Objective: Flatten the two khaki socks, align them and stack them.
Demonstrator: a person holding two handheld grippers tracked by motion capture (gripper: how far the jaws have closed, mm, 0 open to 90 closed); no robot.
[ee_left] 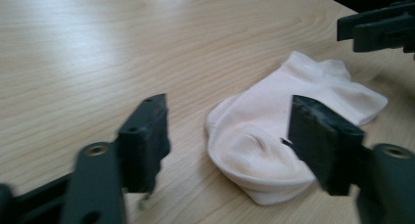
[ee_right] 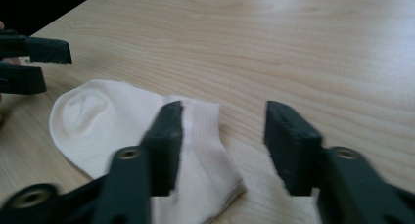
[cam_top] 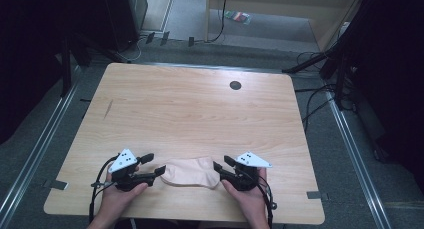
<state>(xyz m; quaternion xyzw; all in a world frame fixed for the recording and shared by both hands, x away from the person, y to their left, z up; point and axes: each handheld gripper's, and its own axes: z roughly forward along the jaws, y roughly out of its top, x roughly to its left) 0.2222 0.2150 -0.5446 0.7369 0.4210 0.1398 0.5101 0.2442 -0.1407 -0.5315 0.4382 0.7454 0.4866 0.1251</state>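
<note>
A pale cream ankle sock lies flat near the table's front edge, between the two grippers. My left gripper is open at the sock's left end, its near jaw touching or almost touching the toe. In the left gripper view the gripper has its jaws spread wide, with the rounded toe of the sock between them. My right gripper is open at the sock's right end. In the right gripper view the gripper stands over the ribbed cuff of the sock, one jaw above the fabric and one above bare wood.
The wooden table has a dark round hole at the back right and a thin dark mark at the left. Cables and stand legs lie on the floor around it. The person's hands hold both grippers at the front edge.
</note>
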